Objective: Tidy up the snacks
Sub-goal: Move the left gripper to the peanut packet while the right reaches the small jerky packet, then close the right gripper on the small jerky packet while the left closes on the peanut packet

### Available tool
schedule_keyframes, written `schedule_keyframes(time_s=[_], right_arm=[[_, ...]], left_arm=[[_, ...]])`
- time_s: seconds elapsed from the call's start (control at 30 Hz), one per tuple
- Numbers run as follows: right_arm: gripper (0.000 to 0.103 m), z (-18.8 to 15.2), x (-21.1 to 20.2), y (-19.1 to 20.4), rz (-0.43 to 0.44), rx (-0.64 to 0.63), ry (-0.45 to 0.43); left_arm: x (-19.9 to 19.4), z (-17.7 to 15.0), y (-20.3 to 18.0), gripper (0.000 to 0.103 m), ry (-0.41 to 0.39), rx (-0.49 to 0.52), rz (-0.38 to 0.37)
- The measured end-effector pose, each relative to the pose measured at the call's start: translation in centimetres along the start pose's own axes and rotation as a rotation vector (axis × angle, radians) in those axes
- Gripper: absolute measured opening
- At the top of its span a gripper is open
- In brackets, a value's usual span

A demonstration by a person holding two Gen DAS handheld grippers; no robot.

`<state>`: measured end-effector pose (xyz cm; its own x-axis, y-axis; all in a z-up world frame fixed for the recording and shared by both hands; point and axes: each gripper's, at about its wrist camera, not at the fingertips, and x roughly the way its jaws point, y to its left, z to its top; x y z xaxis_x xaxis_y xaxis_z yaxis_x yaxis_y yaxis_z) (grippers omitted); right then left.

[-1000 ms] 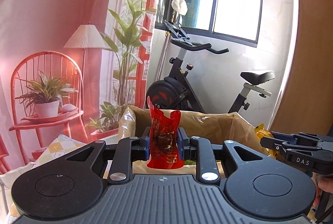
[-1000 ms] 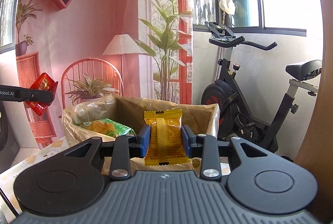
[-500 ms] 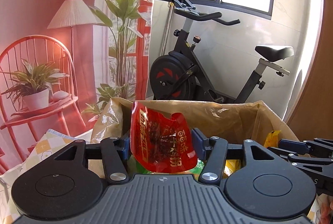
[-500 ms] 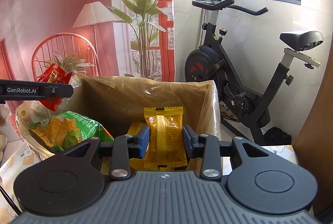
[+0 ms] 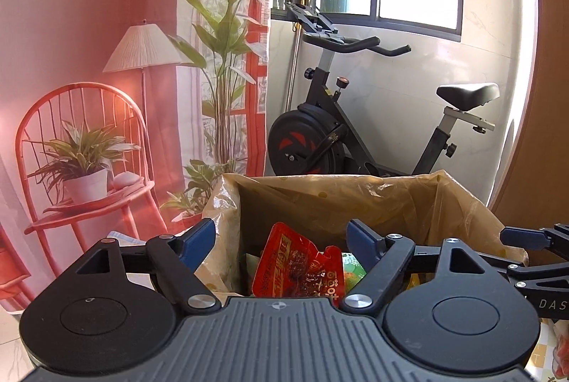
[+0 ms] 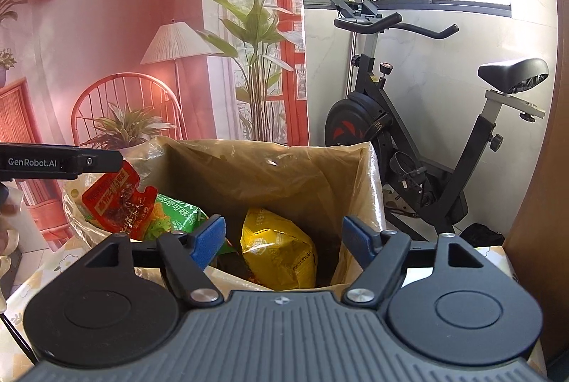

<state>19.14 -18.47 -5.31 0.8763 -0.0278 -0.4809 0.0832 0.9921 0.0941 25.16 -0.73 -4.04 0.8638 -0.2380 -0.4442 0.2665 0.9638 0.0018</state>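
— Start close in. What are the jaws doing?

— The left gripper point(image 5: 281, 236) has its jaws spread wide with nothing between the blue pads. The red snack packet point(image 5: 298, 270) sits just below and beyond the gap, slightly left of centre, crinkled glossy foil with pale print, tilted on top of the other snacks. From the right wrist view that same packet point(image 6: 119, 204) lies at the left end of the box, right under the left gripper's black finger, and I cannot tell if they touch.

— And the right one?

— The right gripper point(image 6: 284, 236) is also parted and holds nothing. Below its gap, inside the box, lies a yellow snack bag point(image 6: 279, 250), puffy and creased, shiny film. To its left is a green chip bag point(image 6: 177, 216), partly under the red packet.

— What holds them all?

— A cardboard box point(image 6: 359, 204) lined with a translucent brownish plastic bag point(image 6: 249, 168), wrinkled and folded over the rim. It stands on a counter covered by a pale checked cloth point(image 6: 42, 275) with small flower prints.

— Further back?

— A black exercise bike point(image 6: 409, 133) with a padded saddle stands against the white wall, below a window. Left of it hangs a printed pink backdrop point(image 5: 89, 44) showing a chair, a lamp and plants.
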Motion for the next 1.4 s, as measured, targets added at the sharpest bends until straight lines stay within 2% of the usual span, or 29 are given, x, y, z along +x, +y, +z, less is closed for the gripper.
schedule_keyframes(time_s=[0.2, 0.47, 0.6, 0.93, 1.1, 1.33, 1.4], right_arm=[[0.077, -1.7, -2.8, 1.0, 0.035, -0.014, -0.035], [0.077, -5.9, -6.3, 1.0, 0.099, 0.003, -0.047], [0.077, -9.3, -6.0, 0.9, 0.113, -0.008, 0.022], [0.076, -17.7, -4.9, 1.9, 0.176, -0.01, 0.226], [0.076, -20.6, -4.7, 3.7, 0.206, -0.089, 0.288], [0.074, -22.4, -4.1, 5.4, 0.241, -0.15, 0.35], [0.07, -22.9, -4.1, 5.9, 0.231, -0.181, 0.361]], left_arm=[[-3.6, -1.2, 0.7, 0.083, -0.013, -0.002, -0.007], [-8.3, -6.2, 2.9, 0.083, 0.028, -0.023, 0.04], [-8.9, -9.5, 3.6, 0.083, 0.067, -0.016, 0.07], [-8.5, -17.0, 4.7, 0.082, 0.202, -0.092, 0.038], [-8.5, -18.9, 4.8, 0.078, 0.234, -0.094, 0.037], [-8.9, -20.4, 4.6, 0.076, 0.257, -0.122, 0.044], [-8.8, -20.6, 4.6, 0.076, 0.267, -0.118, 0.042]])
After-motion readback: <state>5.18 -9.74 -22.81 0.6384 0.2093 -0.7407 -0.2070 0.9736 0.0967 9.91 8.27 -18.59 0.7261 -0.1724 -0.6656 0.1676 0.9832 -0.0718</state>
